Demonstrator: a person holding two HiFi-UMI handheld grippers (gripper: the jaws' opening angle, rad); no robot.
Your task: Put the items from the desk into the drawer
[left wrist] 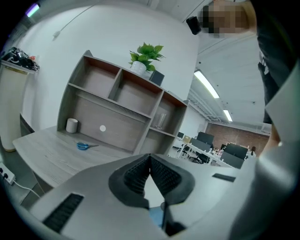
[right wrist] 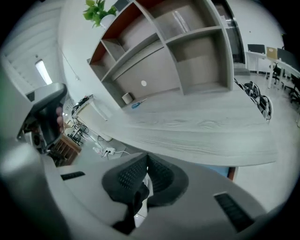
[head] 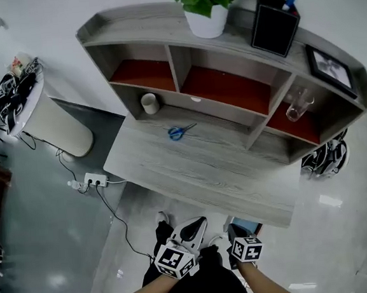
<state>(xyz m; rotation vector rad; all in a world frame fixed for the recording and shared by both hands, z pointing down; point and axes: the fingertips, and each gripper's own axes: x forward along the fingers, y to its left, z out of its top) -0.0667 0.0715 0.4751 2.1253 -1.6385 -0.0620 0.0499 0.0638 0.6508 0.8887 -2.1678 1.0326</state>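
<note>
Looking down from the head view, the person stood back from the desk (head: 224,171) with both tools held low near the body, the left gripper (head: 192,230) and the right gripper (head: 236,235) well short of the front edge. The blue scissors (head: 181,131) lay flat on the desktop, out in front of the shelf unit. The white cup (head: 149,103) stood upright farther back, tucked under the left shelf. No drawer could be made out for certain.

From the left gripper view, the left gripper (left wrist: 150,161) had its ribbed pads pressed together with nothing between them. The scissors (left wrist: 86,146) and the cup (left wrist: 71,125) sat far ahead on the desk.

From the right gripper view, the right gripper (right wrist: 146,165) was likewise closed tight and empty, angled down toward the desk's front edge. The scissors (right wrist: 136,105) and the cup (right wrist: 126,98) showed small at the far end.

The task seemed to be at its outset, with nothing picked up and no drawer seen open. The next move would likely call for finding the drawer under the desktop, opening a pair of jaws, and pulling it out before reaching for the scissors.
</note>
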